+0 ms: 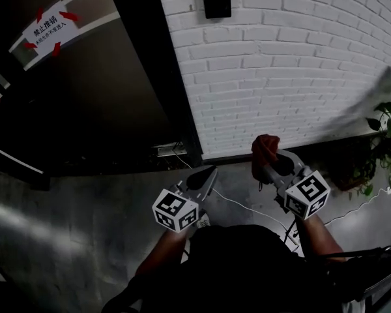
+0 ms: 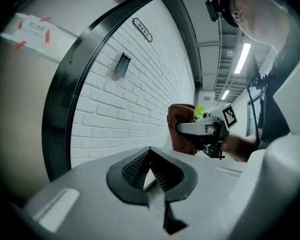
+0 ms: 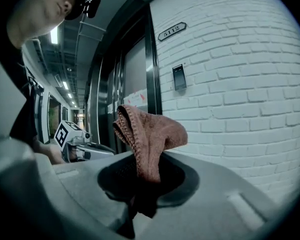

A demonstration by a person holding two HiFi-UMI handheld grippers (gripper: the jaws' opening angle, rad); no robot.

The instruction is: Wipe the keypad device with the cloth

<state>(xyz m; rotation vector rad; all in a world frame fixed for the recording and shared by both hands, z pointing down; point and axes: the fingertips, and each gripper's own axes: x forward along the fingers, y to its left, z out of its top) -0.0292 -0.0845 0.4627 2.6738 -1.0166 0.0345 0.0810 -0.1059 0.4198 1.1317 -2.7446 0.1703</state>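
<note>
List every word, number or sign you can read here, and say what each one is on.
"5112": number plate on the brick wall, above the keypad device.
"禁止推销": white sign with red arrows on the dark door. Its smaller second line is too small to read.
The keypad device shows no legible print.

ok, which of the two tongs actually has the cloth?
The right tongs: they are shut on the reddish-brown cloth, which bunches up out of them. The left tongs are shut with nothing between them.
</note>
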